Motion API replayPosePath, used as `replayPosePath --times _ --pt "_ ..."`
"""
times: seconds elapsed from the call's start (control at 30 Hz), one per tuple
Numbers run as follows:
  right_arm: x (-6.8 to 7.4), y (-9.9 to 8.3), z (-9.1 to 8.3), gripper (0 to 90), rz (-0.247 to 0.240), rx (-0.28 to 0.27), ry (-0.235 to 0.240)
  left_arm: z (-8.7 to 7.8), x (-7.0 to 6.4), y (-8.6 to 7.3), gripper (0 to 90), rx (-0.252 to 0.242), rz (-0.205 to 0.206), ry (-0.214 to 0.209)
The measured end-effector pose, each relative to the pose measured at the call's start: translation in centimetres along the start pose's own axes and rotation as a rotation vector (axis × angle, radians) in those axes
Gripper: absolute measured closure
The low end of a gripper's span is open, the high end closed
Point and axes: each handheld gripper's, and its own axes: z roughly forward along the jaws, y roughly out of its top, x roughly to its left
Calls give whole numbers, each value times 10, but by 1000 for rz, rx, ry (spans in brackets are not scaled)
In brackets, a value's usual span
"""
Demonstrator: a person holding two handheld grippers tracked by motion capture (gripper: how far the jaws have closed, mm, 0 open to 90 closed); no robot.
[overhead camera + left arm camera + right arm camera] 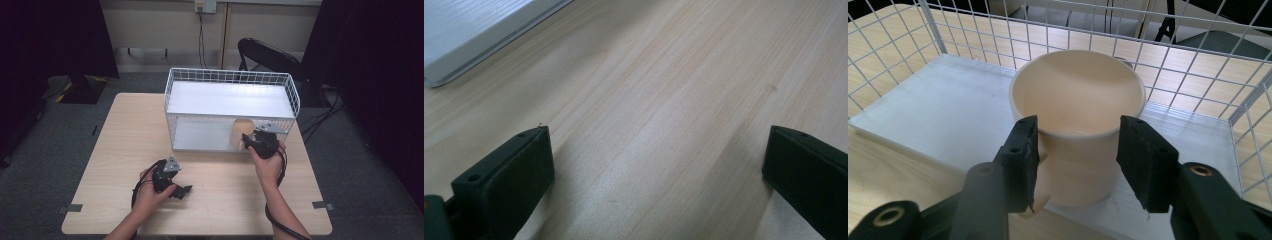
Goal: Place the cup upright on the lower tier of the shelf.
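Observation:
A cream mug (240, 133) stands on the lower board of a white wire rack (230, 76), at its front right. My right gripper (249, 140) reaches in from the open front and is shut on the mug. In the right gripper view the black jaws press the mug (1075, 95) from both sides just below its rim, and the right gripper (1079, 123) hides part of the handle by its left jaw. My left gripper (183, 191) rests low over bare table near the front, open. In its own view the left gripper (658, 131) holds nothing.
The rack has an upper white board (230, 99) over the lower one (938, 100), with wire walls (1198, 60) at the sides and back. A corner of the lower board (474, 35) lies ahead of the left gripper. A black chair (270, 55) stands behind the wooden table (125, 130).

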Motion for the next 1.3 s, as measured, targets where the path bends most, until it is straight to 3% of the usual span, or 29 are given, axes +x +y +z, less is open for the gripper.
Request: replayPosePath --times 0.87,1.13,1.3 --pt "6 5 18 596 -20 -38 -21 0 1 0 0 0 6 -1" --pt "6 3 17 585 -22 -35 -18 1 1 1 0 0 4 -4" --pt "6 4 13 527 -24 -30 -12 2 1 1 0 0 5 -5"
